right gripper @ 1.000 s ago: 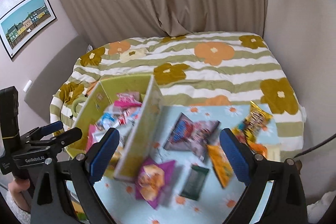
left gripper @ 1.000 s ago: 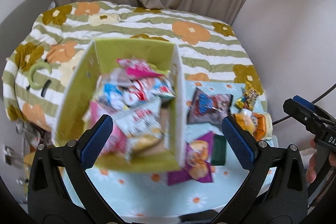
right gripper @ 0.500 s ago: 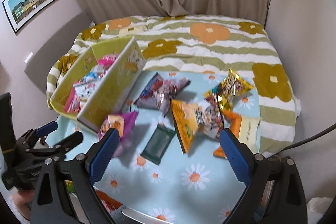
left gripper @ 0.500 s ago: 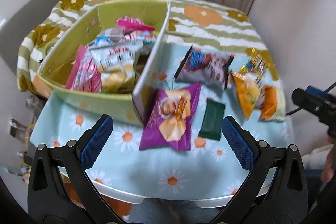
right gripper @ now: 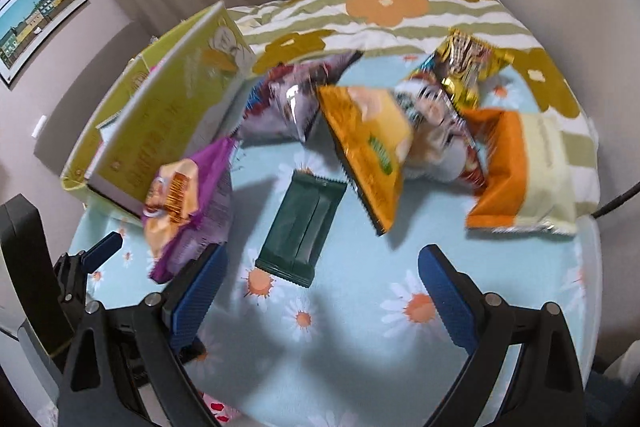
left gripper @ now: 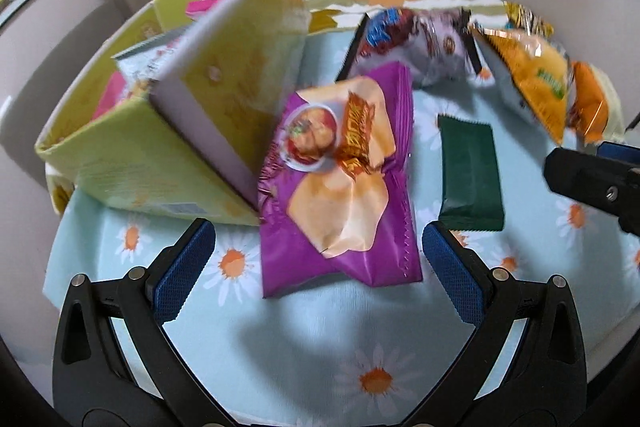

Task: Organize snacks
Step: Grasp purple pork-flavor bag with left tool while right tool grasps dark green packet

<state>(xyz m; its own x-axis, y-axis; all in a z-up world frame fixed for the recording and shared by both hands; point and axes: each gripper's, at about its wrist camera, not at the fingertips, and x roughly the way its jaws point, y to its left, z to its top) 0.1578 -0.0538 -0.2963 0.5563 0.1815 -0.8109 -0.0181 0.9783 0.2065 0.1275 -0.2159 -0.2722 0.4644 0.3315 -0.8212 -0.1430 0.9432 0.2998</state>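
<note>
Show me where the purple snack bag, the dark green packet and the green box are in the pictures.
purple snack bag [left gripper: 340,187]: left wrist view, on the middle of its printed front.
dark green packet [right gripper: 304,227]: right wrist view, on the centre of the wrapper.
green box [left gripper: 140,163]: left wrist view, on its near outer wall.

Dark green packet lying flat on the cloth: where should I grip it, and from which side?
Take the dark green packet across its narrow width at mid-length, from above: it lies flat, clear of the other bags. The right hand-held gripper, open, is nearest.
</note>
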